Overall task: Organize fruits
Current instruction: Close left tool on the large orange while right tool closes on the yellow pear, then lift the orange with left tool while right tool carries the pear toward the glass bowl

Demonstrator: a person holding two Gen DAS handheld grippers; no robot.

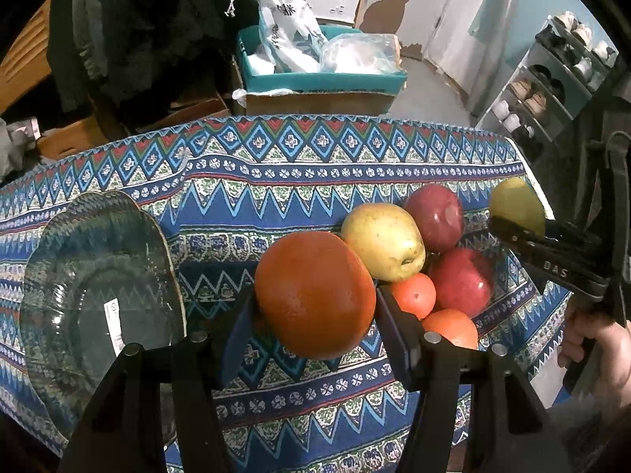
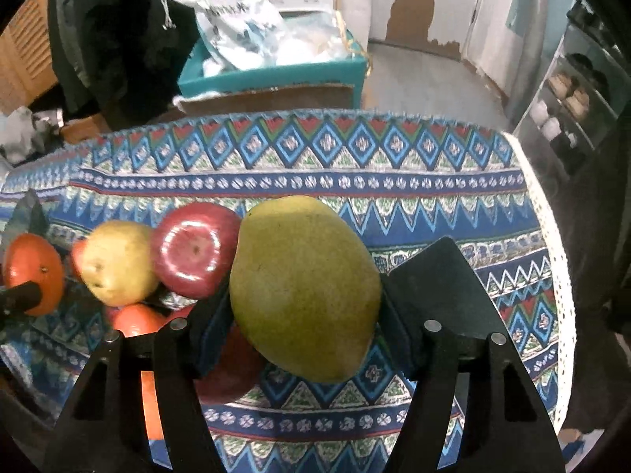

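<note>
Above the patterned tablecloth [image 1: 299, 181], the left gripper [image 1: 315, 299] clamps an orange [image 1: 315, 293] and the right gripper [image 2: 305, 295] clamps a pear [image 2: 303, 287]. Apples [image 1: 435, 216] and oranges [image 1: 414, 293] cluster near the right edge; a glass plate [image 1: 98, 299] lies near the left edge.

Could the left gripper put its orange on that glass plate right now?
Probably yes. The left gripper is shut on the orange, and the glass plate lies empty just beside it on the tablecloth, with nothing between them. The other fruits sit on the opposite side.
</note>
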